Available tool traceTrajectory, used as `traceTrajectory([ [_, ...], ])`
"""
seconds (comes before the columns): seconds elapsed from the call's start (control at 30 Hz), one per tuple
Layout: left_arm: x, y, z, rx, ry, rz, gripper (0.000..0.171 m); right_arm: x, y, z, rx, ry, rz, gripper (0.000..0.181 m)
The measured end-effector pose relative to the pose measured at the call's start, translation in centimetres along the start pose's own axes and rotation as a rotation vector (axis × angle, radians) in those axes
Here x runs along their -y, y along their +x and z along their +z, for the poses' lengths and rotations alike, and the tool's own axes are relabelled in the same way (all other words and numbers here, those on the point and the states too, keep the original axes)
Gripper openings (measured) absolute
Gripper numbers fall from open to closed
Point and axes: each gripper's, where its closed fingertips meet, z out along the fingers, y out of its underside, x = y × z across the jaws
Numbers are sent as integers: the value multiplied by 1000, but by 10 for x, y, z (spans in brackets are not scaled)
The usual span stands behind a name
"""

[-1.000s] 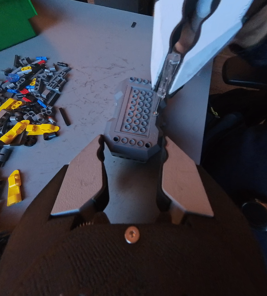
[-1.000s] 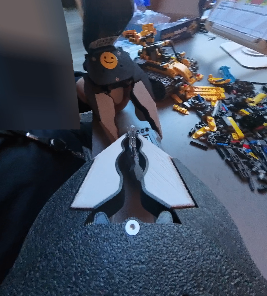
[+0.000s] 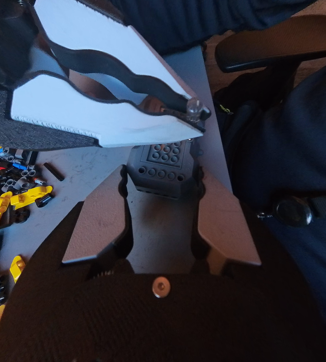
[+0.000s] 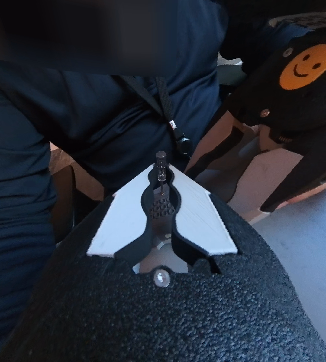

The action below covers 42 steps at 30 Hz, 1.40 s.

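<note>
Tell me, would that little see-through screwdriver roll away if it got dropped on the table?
Probably yes: the screwdriver looks round and thin, so it may roll. Its clear handle looks smooth, perhaps slippery. It seems light, since the right hand-held gripper holds it by the fingertips alone.

Matt grey plastic block [image 3: 159, 172]; scuffed table [image 3: 91, 168]; clear-handled screwdriver [image 4: 161, 170].

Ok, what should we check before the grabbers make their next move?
1. Left gripper clamps the grey studded block on both sides: ok.
2. Right gripper shut on the screwdriver: ok.
3. Screwdriver tip seated in the small screw on the block: cannot tell, too small.
4. Block flat on the table: ok.
5. Block well away from the table edge: not ok, it lies close to it.
6. Loose pieces apart from the block: ok.
</note>
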Motion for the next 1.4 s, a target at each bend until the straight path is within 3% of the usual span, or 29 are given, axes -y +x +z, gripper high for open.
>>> traceTrajectory([
  [0.1,0,0,0,2,0,2,69,10,0,0,-23,32,-40,6],
  [0.23,0,-3,0,22,-2,-7,69,26,8,-9,-206,82,-31,7],
  [0.37,-2,-13,-1,107,-8,-44,69,29,28,-24,-623,85,51,7],
  [0.53,-3,-22,-3,194,-17,-86,69,16,21,-64,-1117,186,268,7],
  [0.73,-5,-30,-4,269,-22,-149,69,13,-2,-66,-1442,285,327,8],
  [0.93,-3,-33,-2,341,-30,-173,68,-6,1,-54,-1612,276,347,8],
  [1.23,-3,-34,-2,335,-27,-190,68,-14,-2,-64,-1658,418,348,7],
  [1.4,-3,-34,-2,327,-25,-201,68,-14,3,-59,-1660,391,334,8],
])
